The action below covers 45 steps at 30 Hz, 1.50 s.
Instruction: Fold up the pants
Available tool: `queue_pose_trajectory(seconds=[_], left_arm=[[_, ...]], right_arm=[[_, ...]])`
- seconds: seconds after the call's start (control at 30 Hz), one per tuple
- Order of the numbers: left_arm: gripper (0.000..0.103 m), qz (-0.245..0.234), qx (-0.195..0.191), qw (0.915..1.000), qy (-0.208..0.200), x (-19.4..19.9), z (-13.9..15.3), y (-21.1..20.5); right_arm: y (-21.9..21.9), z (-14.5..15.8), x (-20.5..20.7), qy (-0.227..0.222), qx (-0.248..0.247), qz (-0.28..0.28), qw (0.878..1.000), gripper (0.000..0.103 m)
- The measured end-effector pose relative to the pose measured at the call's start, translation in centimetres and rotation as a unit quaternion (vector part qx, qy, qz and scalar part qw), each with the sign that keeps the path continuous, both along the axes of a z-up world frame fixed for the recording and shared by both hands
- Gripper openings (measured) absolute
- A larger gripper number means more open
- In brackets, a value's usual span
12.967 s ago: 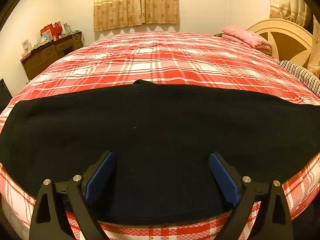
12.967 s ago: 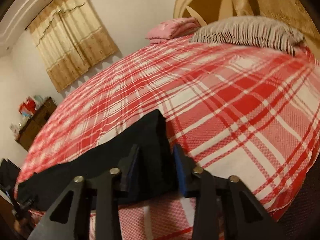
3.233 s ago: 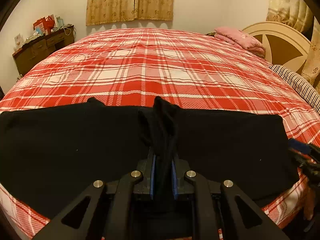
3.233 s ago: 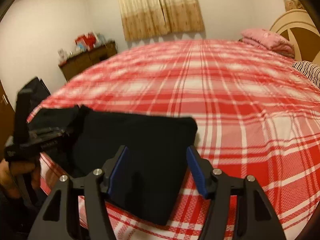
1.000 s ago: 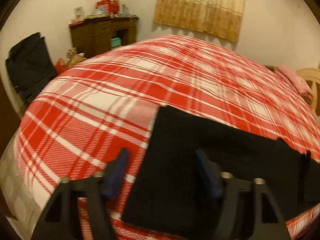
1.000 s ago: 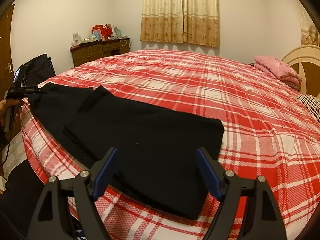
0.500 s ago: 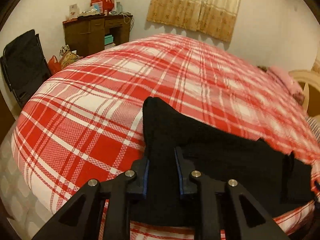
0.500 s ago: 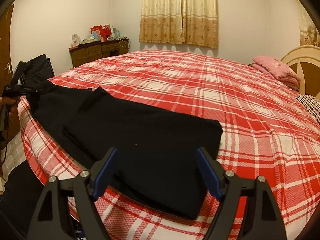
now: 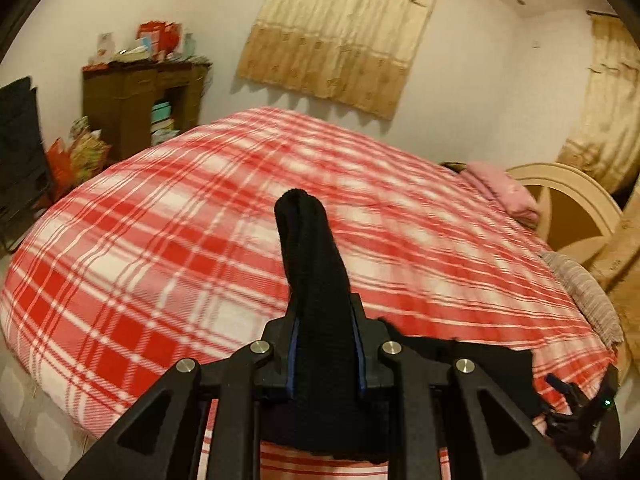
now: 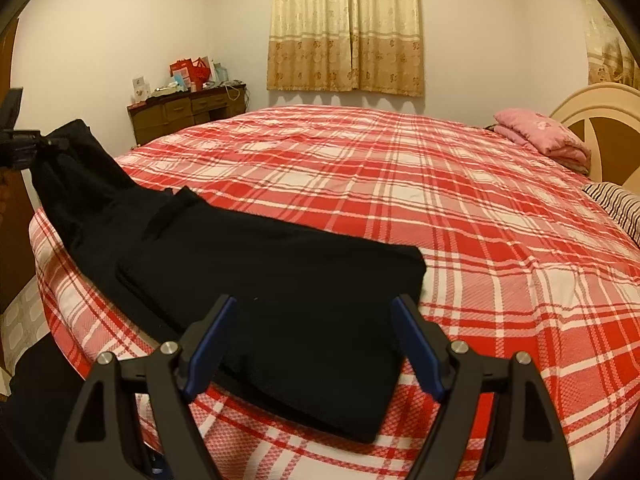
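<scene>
Black pants (image 10: 280,292) lie on the bed (image 10: 460,208), one end pinched in the left tool (image 9: 325,356) and lifted. Right tool (image 10: 314,344) hangs wide apart, folded end just ahead.

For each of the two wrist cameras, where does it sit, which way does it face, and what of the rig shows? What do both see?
Left wrist: on the left gripper, facing across the bed to the curtain; jaws clamped on raised black pants.
Right wrist: on the right gripper, open above the folded pants end, facing the curtain; the left gripper shows far left.
Shared: pants, bed, curtain, dresser, pink pillow.
</scene>
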<state>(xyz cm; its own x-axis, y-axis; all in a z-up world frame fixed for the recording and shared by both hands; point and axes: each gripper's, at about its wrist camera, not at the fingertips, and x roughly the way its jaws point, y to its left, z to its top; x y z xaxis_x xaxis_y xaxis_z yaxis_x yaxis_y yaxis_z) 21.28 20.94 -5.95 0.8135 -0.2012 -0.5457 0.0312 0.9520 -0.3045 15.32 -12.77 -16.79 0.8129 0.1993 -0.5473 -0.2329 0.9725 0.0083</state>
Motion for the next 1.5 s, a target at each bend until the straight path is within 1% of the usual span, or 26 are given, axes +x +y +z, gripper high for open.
queue_pose_trajectory(seconds=[0.07, 0.2, 0.3, 0.47, 0.57, 0.7, 0.87, 0.97, 1.07, 1.23, 1.33, 1.5], left_arm=[[0.021, -0.016, 0.001, 0.9998, -0.009, -0.2, 0.9, -1.4], [0.021, -0.059, 0.016, 0.9980, -0.019, -0.4, 2.5, -5.4], [0.021, -0.092, 0.021, 0.9953, -0.023, -0.3, 3.1, -8.3], [0.021, -0.141, 0.021, 0.9895, -0.024, 0.2, 3.7, -12.8], [0.021, -0.171, 0.034, 0.9845, -0.017, 0.4, 3.7, -16.3], [0.021, -0.204, 0.052, 0.9776, -0.001, 0.9, 2.4, -20.2], [0.021, -0.232, 0.054, 0.9708, 0.027, 1.7, 0.1, -23.9], [0.021, -0.243, 0.045, 0.9678, 0.046, 2.2, -1.4, -25.9], [0.021, -0.247, 0.060, 0.9657, 0.053, 2.4, -2.5, -28.0], [0.021, -0.251, 0.070, 0.9630, 0.068, 2.7, -4.3, -30.6], [0.021, -0.254, 0.088, 0.9604, 0.072, 2.4, -5.6, -32.3], [0.022, -0.258, 0.106, 0.9572, 0.077, 2.5, -7.8, -34.7]], right_arm=[[-0.4, 0.2, 0.0, -0.004, 0.003, -0.005, 1.000, 0.082], [-2.0, 0.9, 0.4, -0.010, 0.017, -0.025, 0.999, 0.082], [-4.1, 1.6, 0.9, -0.010, 0.044, -0.049, 0.998, 0.082], [-8.4, 1.8, 1.8, 0.010, 0.113, -0.119, 0.986, 0.082], [-9.5, 1.6, 2.0, 0.018, 0.128, -0.141, 0.982, 0.082], [-9.9, 1.7, 1.9, 0.021, 0.132, -0.149, 0.980, 0.082], [-10.0, 1.7, 1.9, 0.022, 0.133, -0.147, 0.980, 0.082], [-10.1, 1.6, 2.1, 0.027, 0.137, -0.146, 0.979, 0.082], [-10.3, 1.4, 2.3, 0.035, 0.146, -0.146, 0.978, 0.082], [-10.7, 1.2, 2.4, 0.040, 0.151, -0.151, 0.976, 0.082], [-10.8, 1.2, 2.5, 0.043, 0.152, -0.153, 0.975, 0.082], [-11.1, 1.0, 2.8, 0.049, 0.154, -0.157, 0.974, 0.082]])
